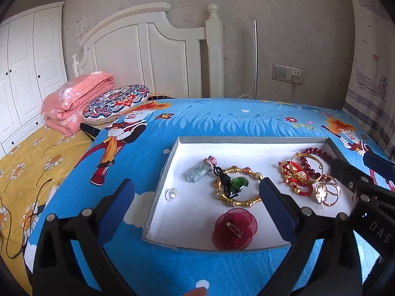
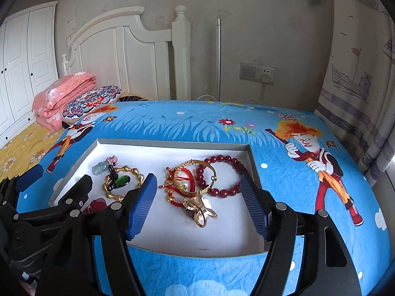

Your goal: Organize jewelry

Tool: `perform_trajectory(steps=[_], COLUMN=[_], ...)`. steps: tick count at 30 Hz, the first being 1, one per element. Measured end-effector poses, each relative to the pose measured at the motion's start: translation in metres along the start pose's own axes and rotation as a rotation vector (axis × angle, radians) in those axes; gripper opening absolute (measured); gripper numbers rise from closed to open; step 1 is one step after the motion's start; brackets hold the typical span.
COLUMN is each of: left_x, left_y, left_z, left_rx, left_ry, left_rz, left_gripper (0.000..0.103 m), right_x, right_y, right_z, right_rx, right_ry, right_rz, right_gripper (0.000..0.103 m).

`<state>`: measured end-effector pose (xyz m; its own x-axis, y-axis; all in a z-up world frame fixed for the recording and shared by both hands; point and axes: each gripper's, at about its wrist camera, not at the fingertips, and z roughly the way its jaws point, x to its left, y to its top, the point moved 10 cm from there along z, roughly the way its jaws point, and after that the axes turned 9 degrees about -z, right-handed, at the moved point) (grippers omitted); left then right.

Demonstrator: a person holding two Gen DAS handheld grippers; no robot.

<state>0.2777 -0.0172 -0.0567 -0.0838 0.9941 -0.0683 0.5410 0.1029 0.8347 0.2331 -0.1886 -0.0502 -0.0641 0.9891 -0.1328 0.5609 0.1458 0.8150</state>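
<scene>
Jewelry lies in a shallow white tray (image 1: 160,180) on a blue cartoon bedspread (image 1: 222,120); every place below is given from that tray. Just short of its near edge, the left gripper (image 1: 197,192) stands with its jaws wide apart and nothing between the pads, 1 finger out over the bedspread left of the tray, the other over the tray floor. The right gripper (image 2: 198,192) is likewise spread, empty, both blue pads over the tray's right half. Nearest inside the tray sits a red flower brooch (image 1: 234,229). Behind it, a gold bamboo bangle (image 1: 238,186) rings a green pendant (image 1: 239,185) on black cord, with a pale stone charm (image 1: 197,172) behind and a small clear stud (image 1: 170,193) near the left wall. In the right half, a gold butterfly ring (image 2: 200,209) lies nearest, then a tangle of red cord bracelets (image 2: 172,185), a gold bangle (image 2: 195,177) and a dark red bead bracelet (image 2: 222,175). Far beyond the tray, at left, are a folded pink quilt (image 1: 74,98), a patterned pillow (image 1: 116,103) and a white headboard (image 1: 148,49).
</scene>
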Motion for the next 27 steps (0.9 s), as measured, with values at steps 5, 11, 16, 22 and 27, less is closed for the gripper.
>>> perform_trajectory(steps=[5, 11, 16, 22, 27], left_x=[0.006, 0.007, 0.007, 0.006, 0.006], left_y=[-0.003, -0.002, 0.004, 0.009, 0.009], left_z=[-0.017, -0.036, -0.034, -0.036, -0.036], left_rx=[-0.008, -0.029, -0.018, -0.017, -0.013], left_ry=[-0.003, -0.009, -0.020, -0.024, -0.023], left_rz=[-0.002, -0.005, -0.011, -0.015, -0.011], left_gripper=[0.098, 0.098, 0.098, 0.098, 0.098], right_x=[0.001, -0.004, -0.010, -0.013, -0.013], right_y=[0.003, 0.002, 0.003, 0.004, 0.004], right_z=[-0.021, -0.035, -0.032, -0.033, -0.033], right_rx=[-0.019, -0.020, 0.001, 0.009, 0.010], right_ry=[-0.010, -0.010, -0.027, -0.037, -0.040], right_rz=[-0.018, -0.005, 0.003, 0.003, 0.002], right_gripper=[0.082, 0.084, 0.084, 0.084, 0.084])
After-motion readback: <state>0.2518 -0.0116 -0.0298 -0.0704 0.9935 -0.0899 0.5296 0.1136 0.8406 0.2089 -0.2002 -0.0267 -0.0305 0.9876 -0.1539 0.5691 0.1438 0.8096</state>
